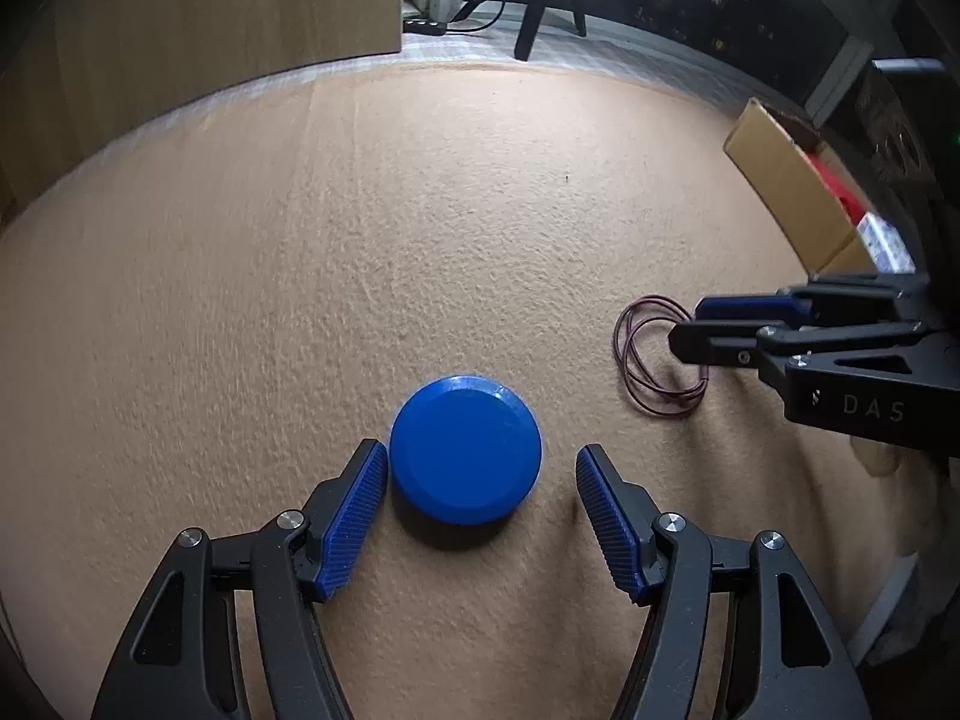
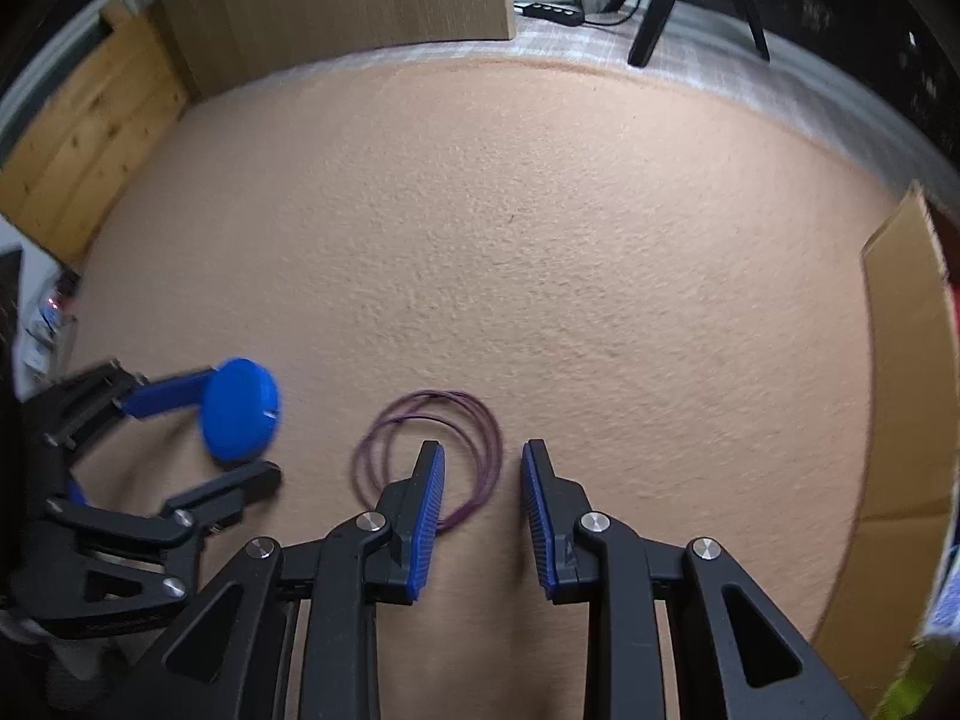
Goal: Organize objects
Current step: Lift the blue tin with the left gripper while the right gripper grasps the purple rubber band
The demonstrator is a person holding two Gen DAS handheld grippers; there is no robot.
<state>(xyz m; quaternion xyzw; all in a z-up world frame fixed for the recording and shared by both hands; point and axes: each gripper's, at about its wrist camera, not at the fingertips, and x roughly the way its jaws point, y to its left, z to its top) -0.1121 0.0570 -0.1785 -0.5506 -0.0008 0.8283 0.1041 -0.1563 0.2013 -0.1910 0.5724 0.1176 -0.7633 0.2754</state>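
Picking up the cord (image 2: 429, 450) looks like the step in hand for the right gripper (image 2: 483, 462). Its jaws are open but narrow, with one side of the thin purple loop lying between them on the tan cloth (image 2: 540, 240), not yet pinched. To do this well, the tips should press low into the soft cloth so the strands cannot slip out under them, then squeeze shut before lifting. The left gripper (image 1: 480, 468) has open jaws too. The blue disc (image 1: 465, 450) lies flat between them, touching one pad and clear of the other. A cardboard box (image 2: 900, 390) stands at the far right, likely where things go.
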